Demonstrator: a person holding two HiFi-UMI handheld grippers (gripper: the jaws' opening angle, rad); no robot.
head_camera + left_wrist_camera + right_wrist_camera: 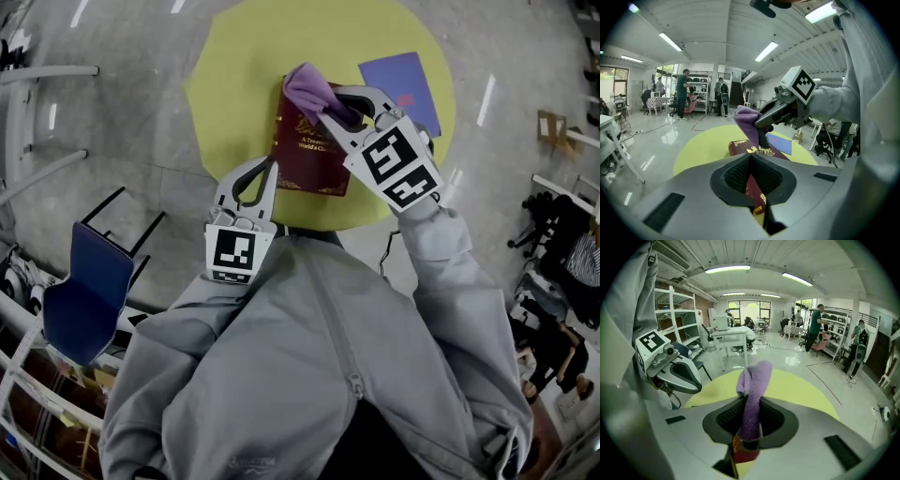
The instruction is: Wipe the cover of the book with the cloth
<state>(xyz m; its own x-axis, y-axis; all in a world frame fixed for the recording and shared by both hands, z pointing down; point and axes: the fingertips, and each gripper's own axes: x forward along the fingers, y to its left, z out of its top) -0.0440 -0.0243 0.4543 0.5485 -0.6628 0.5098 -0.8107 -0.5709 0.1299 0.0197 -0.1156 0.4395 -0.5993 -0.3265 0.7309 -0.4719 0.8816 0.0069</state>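
Book [306, 142] points lengthwise away, left tongs [271, 169] pinching its near corner, right tongs [336, 106] pinching cloth [308, 86].

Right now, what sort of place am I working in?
Probably an open lab or workshop hall, not a home: metal shelving racks along the wall, work desks with people standing about, and long strip lights over a polished floor.
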